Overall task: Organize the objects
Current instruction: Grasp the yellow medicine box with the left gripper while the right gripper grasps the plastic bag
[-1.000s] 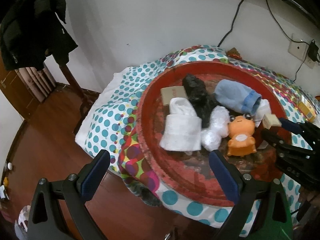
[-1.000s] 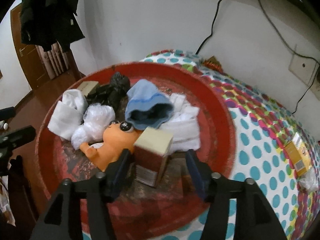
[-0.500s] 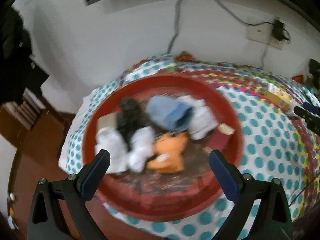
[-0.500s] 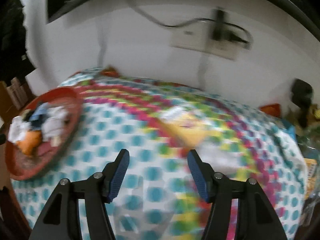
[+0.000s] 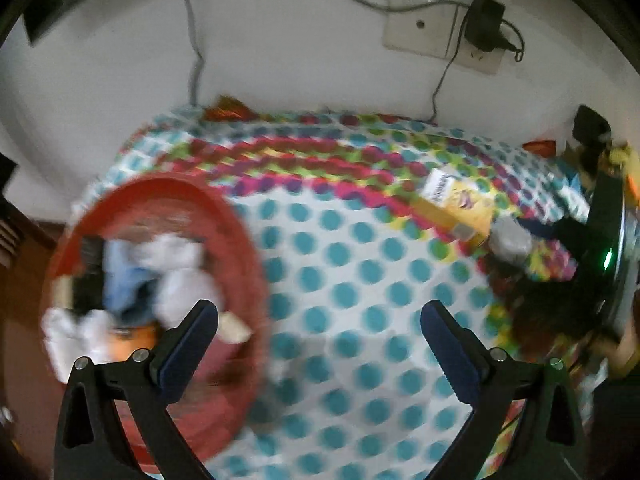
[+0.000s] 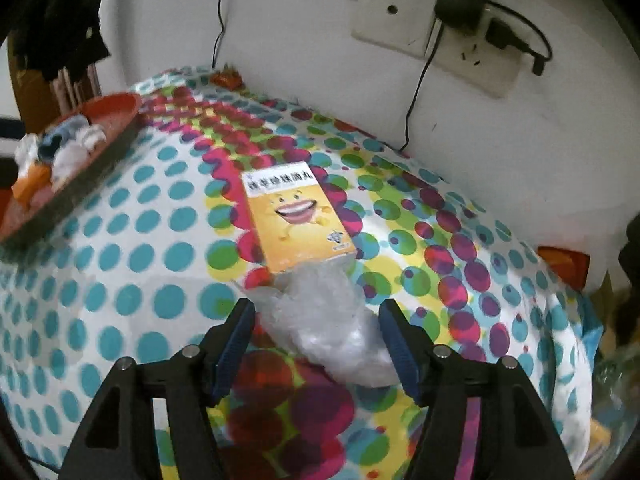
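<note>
Both claws have swung away from the round red tray [image 6: 120,116], now at 10 o'clock. Right claw [image 6: 316,336] is opening, straddling the crumpled clear plastic bag [image 6: 324,320] below the yellow cardboard box [image 6: 296,220], probably next for the tray. Left claw [image 5: 320,344] gapes empty over the polka-dot surface [image 5: 360,280].

The left gripper [image 5: 319,321] hangs open over the dotted cloth [image 5: 360,280], beside a blurred, apparently red tray [image 5: 236,216].

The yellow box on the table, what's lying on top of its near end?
A crumpled clear plastic bag covers the near end of the yellow box, between the opening jaws of the right gripper, untouched by them. What the bag holds, and the box edge under it, cannot be seen.
</note>
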Available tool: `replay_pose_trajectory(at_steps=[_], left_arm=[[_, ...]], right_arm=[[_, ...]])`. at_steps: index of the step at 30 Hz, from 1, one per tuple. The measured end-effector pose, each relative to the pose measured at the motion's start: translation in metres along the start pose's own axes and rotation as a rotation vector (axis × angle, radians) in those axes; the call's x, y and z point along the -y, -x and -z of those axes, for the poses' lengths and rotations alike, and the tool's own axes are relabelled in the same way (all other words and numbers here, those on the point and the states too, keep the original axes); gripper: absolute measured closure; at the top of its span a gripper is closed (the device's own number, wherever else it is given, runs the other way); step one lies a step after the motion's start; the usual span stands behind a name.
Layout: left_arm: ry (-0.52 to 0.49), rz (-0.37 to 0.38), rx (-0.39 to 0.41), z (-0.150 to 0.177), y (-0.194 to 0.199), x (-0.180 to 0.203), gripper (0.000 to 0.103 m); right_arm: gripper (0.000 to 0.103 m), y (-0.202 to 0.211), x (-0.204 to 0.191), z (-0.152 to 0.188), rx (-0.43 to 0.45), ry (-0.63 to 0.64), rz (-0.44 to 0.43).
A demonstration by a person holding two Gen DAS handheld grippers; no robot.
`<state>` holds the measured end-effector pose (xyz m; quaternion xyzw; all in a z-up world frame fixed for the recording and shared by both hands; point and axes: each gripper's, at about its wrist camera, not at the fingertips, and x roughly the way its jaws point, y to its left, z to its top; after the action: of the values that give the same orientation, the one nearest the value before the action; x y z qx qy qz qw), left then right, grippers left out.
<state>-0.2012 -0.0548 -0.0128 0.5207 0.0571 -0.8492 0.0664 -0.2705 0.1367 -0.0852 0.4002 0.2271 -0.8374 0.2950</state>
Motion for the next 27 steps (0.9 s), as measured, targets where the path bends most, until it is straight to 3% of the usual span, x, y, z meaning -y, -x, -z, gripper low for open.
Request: replay_pose_trajectory(at_steps=[4,5,8,12,16,19,23,27], left_arm=[[0.059,0.045,-0.073,-0.019,-0.031,0.029,0.001],[0.086,0.065,-0.093,-0.024,-0.04,0.036,0.001],[0.152,0.068,-0.115,-0.031,-0.055,0.051,0.002],[0.212,0.061,-0.132,-0.043,-0.073,0.076,0.002],[0.353,0.066,-0.192,-0.053,-0.093,0.091,0.002],[0.449,0.056,-0.197,-0.064,-0.103,0.097,0.002],[0.515,-0.017,-0.221,-0.076,-0.123,0.105,0.003],[0.539,-0.012,-0.252,-0.076,-0.138,0.112,0.016]], right_arm=[[0.041,-0.01,0.01,0.007,0.033,0.001,0.018],[0.061,-0.01,0.013,0.007,0.034,-0.013,0.025],[0.069,-0.006,0.024,0.014,0.048,-0.084,0.028],[0.07,0.008,0.039,0.035,0.057,-0.222,0.046],[0.07,0.024,0.051,0.056,0.081,-0.362,0.034],[0.07,0.027,0.046,0.058,0.082,-0.351,0.046],[0.07,0.022,0.041,0.054,0.06,-0.326,0.062],[0.07,0.022,0.041,0.055,0.056,-0.324,0.065]])
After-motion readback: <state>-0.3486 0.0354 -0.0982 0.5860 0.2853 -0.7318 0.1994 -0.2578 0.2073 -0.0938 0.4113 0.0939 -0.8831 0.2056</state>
